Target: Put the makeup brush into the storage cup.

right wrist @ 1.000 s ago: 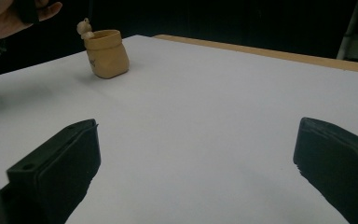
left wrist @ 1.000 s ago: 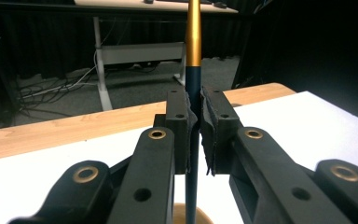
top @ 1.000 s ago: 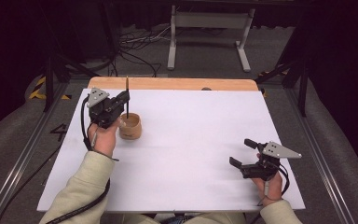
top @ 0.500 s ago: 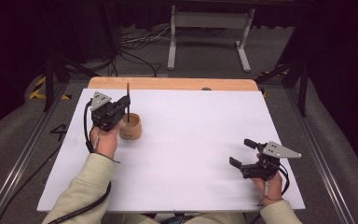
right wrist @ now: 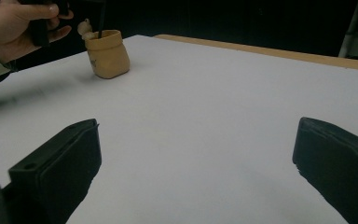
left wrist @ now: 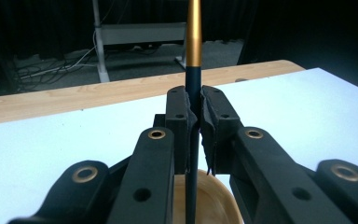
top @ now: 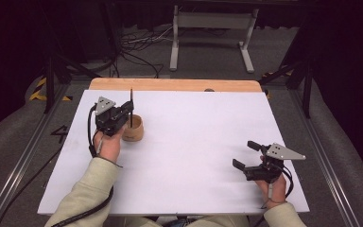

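Pen (left wrist: 194, 70), dark-barrelled with a gold upper section, stands upright and is clamped between the pads of the left gripper (top: 123, 115), whose jaws are closed on its barrel. In the left gripper view the pen's lower end runs down past the pads into the mouth of the wooden cup (left wrist: 207, 200) directly below. In the high view the wooden cup (top: 133, 128) sits on the white table cover (top: 198, 142) at the far left, just beside the left hand (top: 108, 144); the pen (top: 131, 106) rises above its rim. The right gripper (top: 250, 156) rests near the table's right front corner, well apart from the cup, with its jaws spread wide and nothing between them. A bare wooden table edge (top: 175, 84) runs along the far side of the cover.
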The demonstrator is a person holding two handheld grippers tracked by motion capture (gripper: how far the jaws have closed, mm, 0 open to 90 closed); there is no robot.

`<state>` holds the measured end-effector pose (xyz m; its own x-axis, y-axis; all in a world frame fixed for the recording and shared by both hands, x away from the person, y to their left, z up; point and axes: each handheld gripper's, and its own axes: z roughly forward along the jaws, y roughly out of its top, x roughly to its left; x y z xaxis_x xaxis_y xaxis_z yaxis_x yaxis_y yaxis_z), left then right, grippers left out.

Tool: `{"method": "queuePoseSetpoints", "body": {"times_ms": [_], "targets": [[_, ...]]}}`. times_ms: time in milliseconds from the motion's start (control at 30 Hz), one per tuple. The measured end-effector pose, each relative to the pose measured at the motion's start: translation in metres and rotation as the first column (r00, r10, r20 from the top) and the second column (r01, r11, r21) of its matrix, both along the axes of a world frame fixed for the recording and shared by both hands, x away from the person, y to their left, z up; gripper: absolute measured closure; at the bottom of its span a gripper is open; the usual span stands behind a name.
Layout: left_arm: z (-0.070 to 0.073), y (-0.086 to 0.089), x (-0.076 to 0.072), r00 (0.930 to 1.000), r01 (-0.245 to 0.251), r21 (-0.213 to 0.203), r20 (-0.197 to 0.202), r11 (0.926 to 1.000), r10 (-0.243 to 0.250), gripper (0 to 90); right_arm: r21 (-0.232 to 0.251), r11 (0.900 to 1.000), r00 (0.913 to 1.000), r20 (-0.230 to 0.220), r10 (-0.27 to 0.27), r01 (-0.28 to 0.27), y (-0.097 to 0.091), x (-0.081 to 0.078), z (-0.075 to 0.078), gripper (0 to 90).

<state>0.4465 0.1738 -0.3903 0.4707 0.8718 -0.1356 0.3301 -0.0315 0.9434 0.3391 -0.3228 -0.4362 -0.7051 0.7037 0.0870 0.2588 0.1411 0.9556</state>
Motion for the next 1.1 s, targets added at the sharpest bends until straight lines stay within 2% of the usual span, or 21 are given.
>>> {"method": "queuePoseSetpoints", "body": {"times_ms": [767, 900, 933, 967, 1033, 1067, 1100], "targets": [[-0.012, 0.001, -0.004, 0.9997, 0.008, 0.041, -0.025, 0.9991, -0.007, 82.0, 0.007, 1.0, 1.0, -0.004, 0.007, -0.007, 0.0, 0.001, 0.0, 1.2], [-0.013, 0.002, -0.004, 0.9993, 0.013, 0.032, -0.034, 0.9994, -0.012, 81.8, 0.013, 0.9999, 0.9999, -0.007, 0.011, -0.011, -0.001, 0.001, 0.0, 1.3], [-0.013, 0.002, -0.005, 0.9992, 0.028, 0.022, -0.03, 0.9994, -0.028, 80.4, 0.013, 0.9998, 0.9999, -0.008, 0.012, -0.012, -0.001, 0.001, 0.0, 1.3], [-0.013, 0.002, -0.005, 0.9989, 0.039, 0.016, -0.027, 0.9991, -0.039, 75.2, 0.014, 0.9998, 0.9999, -0.008, 0.012, -0.012, -0.001, 0.001, 0.0, 1.3], [-0.011, 0.005, -0.008, 0.996, 0.09, 0.008, -0.005, 0.9959, -0.09, 59.7, 0.015, 0.9998, 0.9999, -0.005, 0.011, -0.011, -0.001, 0.001, 0.0, 1.3], [-0.011, 0.005, -0.008, 0.996, 0.09, 0.008, -0.005, 0.9959, -0.09, 50.6, 0.015, 0.9998, 0.9999, -0.005, 0.011, -0.011, -0.001, 0.001, 0.0, 1.3], [-0.01, 0.006, -0.009, 0.9944, 0.105, 0.01, 0.01, 0.9944, -0.105, 50.6, 0.019, 0.9998, 0.9999, -0.01, 0.011, -0.01, -0.001, 0.001, 0.0, 1.2]]}}
